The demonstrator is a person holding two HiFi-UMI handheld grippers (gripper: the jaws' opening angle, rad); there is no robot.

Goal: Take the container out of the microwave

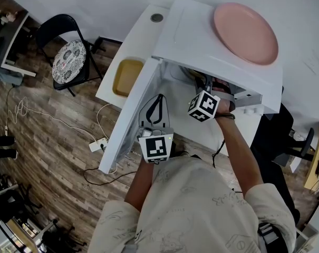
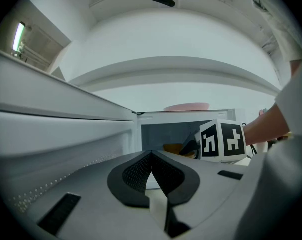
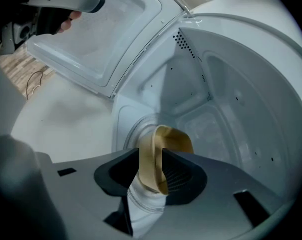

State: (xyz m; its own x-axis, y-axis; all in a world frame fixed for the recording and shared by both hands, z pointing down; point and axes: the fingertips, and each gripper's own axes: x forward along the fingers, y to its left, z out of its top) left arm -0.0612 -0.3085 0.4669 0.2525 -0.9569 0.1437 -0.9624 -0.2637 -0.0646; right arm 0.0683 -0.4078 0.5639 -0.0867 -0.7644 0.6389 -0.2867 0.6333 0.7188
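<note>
- Right gripper [image 3: 151, 156] pinches the yellow container [image 3: 174, 140] by its rim; it sits deep inside the microwave [image 3: 230, 84].
- Left gripper [image 2: 151, 155], jaws pressed together and empty, hovers near the open door [image 3: 106, 34].
- Best now: grip firmly, lift slightly, withdraw it level.

So the right gripper [image 3: 151, 156] blocks the container [image 3: 173, 139] from 6 o'clock, base unseen. Head view's no help, microwave [image 1: 185, 36] roof hides it. Floor clutter [image 1: 11, 210] at 8 o'clock: too small.
</note>
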